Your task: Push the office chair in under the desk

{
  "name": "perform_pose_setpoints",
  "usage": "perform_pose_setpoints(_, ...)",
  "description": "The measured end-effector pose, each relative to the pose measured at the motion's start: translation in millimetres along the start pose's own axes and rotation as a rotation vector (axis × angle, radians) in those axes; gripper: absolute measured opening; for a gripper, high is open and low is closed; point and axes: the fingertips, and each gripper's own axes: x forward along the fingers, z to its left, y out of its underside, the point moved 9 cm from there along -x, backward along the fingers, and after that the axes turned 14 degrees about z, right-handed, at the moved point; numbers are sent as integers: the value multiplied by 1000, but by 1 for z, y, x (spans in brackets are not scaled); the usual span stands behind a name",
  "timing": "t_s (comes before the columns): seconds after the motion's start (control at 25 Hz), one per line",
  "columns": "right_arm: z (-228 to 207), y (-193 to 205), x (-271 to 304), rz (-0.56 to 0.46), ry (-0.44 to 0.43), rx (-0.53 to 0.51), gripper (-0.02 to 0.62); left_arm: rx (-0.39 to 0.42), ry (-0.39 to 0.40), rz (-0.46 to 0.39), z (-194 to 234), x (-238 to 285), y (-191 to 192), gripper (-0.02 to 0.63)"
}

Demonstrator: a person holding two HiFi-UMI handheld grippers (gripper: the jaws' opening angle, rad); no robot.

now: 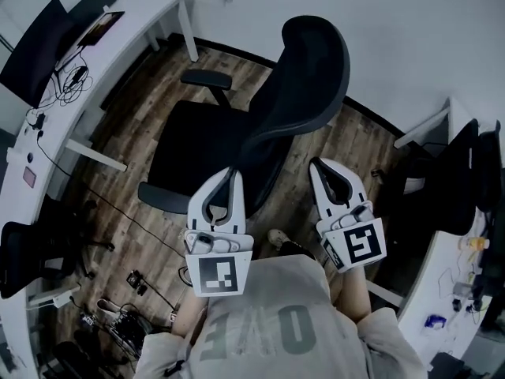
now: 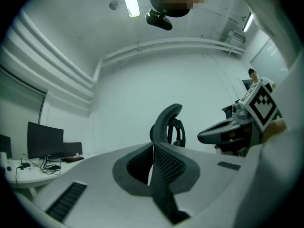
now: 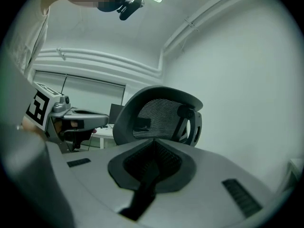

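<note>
Chair: on wood floor at 12 o'clock, back toward the person, not under desk.
Desk: at 10 o'clock, well apart from chair.
Left gripper: fingers clenched, empty, near chair back.
Right gripper: fingers clenched, empty, at 1 o'clock, near chair back.
</note>
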Motion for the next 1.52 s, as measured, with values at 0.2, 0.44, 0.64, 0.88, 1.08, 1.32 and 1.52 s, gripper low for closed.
perform_pose_setpoints(0.2,-17,-8,14,-18,-78,-20,23,-224,-17,-7,-2,5,0,26)
perform_pose_setpoints(0.44,-53,-16,34,-23,-98,12,233,-212,16,40,4,27,-13,225)
perform_pose_setpoints(0.64,-95,-17,61,-12,-166,58,256,-55,-25,85,-1,46,-27,225)
perform_pose_setpoints(0.88,-119,-20,98,21,-255,-9,272,-108,-52,124,-5,61,-34,210)
perform_pose_setpoints(1.08,-137,-16,119,59,-330,-16,285,-239,-4,146,-3,69,-29,212)
perform_pose_setpoints(1.32,-142,-25,158,67,-638,-52,311,-208,-43,161,-5,73,-34,186)
perform_pose_setpoints(1.52,-136,-23,158,0,-634,-52,310,-213,-128,229,-6,71,-28,184)
